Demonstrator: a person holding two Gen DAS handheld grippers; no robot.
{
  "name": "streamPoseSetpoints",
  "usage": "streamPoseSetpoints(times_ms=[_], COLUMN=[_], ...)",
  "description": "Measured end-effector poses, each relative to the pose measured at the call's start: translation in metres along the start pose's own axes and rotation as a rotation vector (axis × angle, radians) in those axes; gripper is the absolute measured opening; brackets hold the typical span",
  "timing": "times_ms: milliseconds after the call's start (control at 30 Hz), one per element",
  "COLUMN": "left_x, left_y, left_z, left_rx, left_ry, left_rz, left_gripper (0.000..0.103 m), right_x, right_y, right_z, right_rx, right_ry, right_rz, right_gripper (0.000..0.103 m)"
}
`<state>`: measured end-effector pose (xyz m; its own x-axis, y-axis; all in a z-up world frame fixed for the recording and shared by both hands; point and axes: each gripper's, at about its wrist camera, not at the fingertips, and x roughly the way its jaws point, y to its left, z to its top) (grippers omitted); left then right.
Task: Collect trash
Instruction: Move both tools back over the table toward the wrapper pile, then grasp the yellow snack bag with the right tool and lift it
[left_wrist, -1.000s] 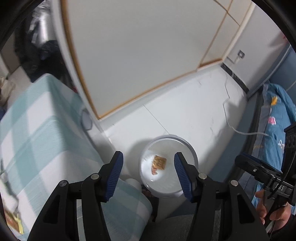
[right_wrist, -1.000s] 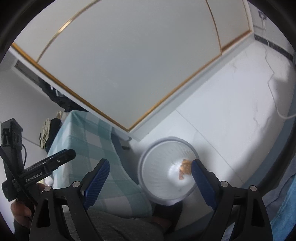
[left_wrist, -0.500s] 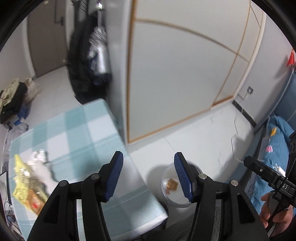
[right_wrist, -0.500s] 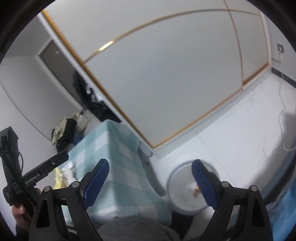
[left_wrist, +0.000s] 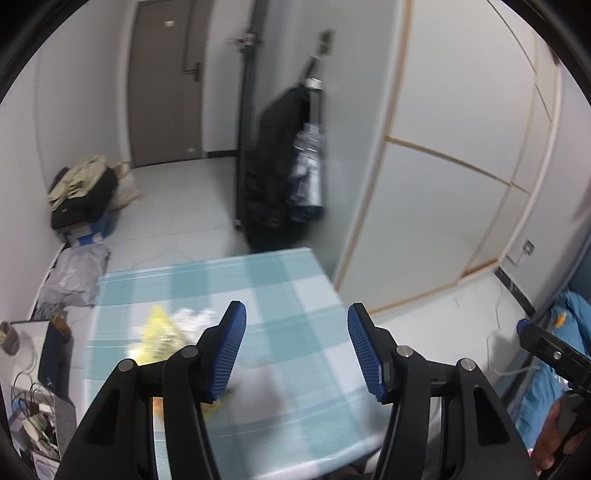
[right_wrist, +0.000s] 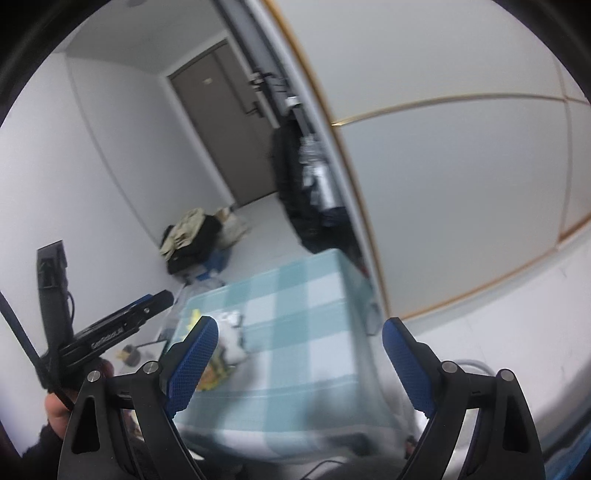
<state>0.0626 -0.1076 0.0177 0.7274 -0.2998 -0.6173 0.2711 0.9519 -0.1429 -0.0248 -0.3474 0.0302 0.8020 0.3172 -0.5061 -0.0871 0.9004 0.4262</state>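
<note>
A yellow snack wrapper (left_wrist: 159, 332) and a crumpled white paper (left_wrist: 192, 315) lie blurred on the left part of the teal checked table (left_wrist: 295, 295). My left gripper (left_wrist: 295, 350) hovers over the table, to the right of them, open and empty. In the right wrist view the same wrapper (right_wrist: 216, 373) and white paper (right_wrist: 231, 332) sit by the left fingertip of my right gripper (right_wrist: 299, 365), which is wide open and holds nothing. A pale curved rim (right_wrist: 467, 363), probably the white bin, shows low beside the table. Each gripper appears at the edge of the other's view.
A dark coat (left_wrist: 280, 155) hangs on a rack behind the table. A pile of clothes (left_wrist: 81, 188) and a grey bag (left_wrist: 74, 273) lie on the floor at left. White sliding panels (left_wrist: 443, 206) stand on the right, blue bedding (left_wrist: 569, 325) at far right.
Both views have swung up and away from the white bin on the floor to the table top. The bin has left the left wrist view. Both jaws kept their width.
</note>
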Motion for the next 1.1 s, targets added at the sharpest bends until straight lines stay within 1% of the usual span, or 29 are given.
streamPoseSetpoints(times_ms=[100, 267, 400, 467, 500, 600, 733, 800, 933, 1033, 1100], left_x=[-0.007, -0.01, -0.005, -0.002, -0.001, -0.001, -0.003, -0.002, -0.001, -0.002, -0.001], left_y=[0.032, 0.081, 0.114, 0.129, 0.134, 0.151, 0.169, 0.176, 0.19, 0.2, 0.203], left_z=[0.002, -0.002, -0.01, -0.015, -0.016, -0.021, -0.024, -0.026, -0.029, -0.032, -0.033], left_rx=[-0.052, -0.157, -0.225, -0.256, -0.268, -0.306, -0.352, -0.374, -0.405, -0.416, -0.424], left_ry=[-0.025, -0.036, -0.021, -0.007, -0.002, 0.008, 0.013, 0.018, 0.038, 0.046, 0.056], left_rz=[0.019, 0.071, 0.099, 0.1, 0.103, 0.118, 0.114, 0.108, 0.086, 0.081, 0.081], left_gripper=[0.053, 0.053, 0.054, 0.058, 0.061, 0.064, 0.074, 0.077, 0.077, 0.077, 0.077], right_x=[0.013, 0.046, 0.076, 0.093, 0.099, 0.128, 0.17, 0.191, 0.228, 0.252, 0.268], right_y=[0.024, 0.067, 0.093, 0.106, 0.11, 0.123, 0.136, 0.141, 0.152, 0.16, 0.166], right_z=[0.001, -0.001, -0.004, -0.005, -0.005, -0.005, -0.006, -0.007, -0.013, -0.019, -0.025], right_rx=[-0.044, -0.128, -0.21, -0.25, -0.26, -0.293, -0.341, -0.361, -0.397, -0.439, -0.469], right_ry=[0.012, 0.059, 0.095, 0.115, 0.126, 0.163, 0.227, 0.261, 0.335, 0.393, 0.433], right_rz=[0.03, 0.07, 0.085, 0.086, 0.093, 0.116, 0.139, 0.159, 0.203, 0.221, 0.238], right_gripper=[0.091, 0.091, 0.091, 0.091, 0.091, 0.091, 0.091, 0.091, 0.091, 0.085, 0.083])
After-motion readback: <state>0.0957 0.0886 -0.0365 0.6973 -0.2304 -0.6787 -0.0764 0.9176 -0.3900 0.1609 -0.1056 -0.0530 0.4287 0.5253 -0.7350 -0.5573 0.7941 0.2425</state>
